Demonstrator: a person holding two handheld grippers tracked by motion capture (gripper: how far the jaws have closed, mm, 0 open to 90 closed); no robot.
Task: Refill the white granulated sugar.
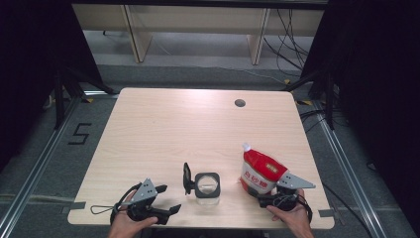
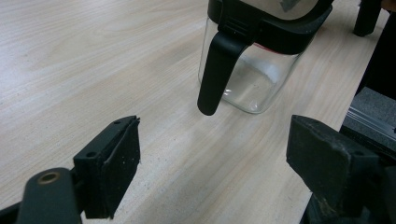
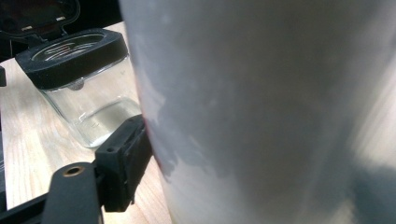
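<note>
Red pouch point(image 1: 260, 174) hiding right jaws

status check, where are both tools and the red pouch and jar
Left tool open, holding nothing, short of glass jar. Right tool around red pouch, one pad touching; grip unconfirmed. Jar lid flipped open. Nothing between pouch and jar.

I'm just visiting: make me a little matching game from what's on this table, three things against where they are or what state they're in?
Things:
1. glass jar
2. red pouch
3. left gripper

States:
A. fingers apart, nothing between them
B. stands between the right gripper's fingers
C. black lid flipped open, looks empty inside

Pairs: 1-C, 2-B, 3-A
</note>
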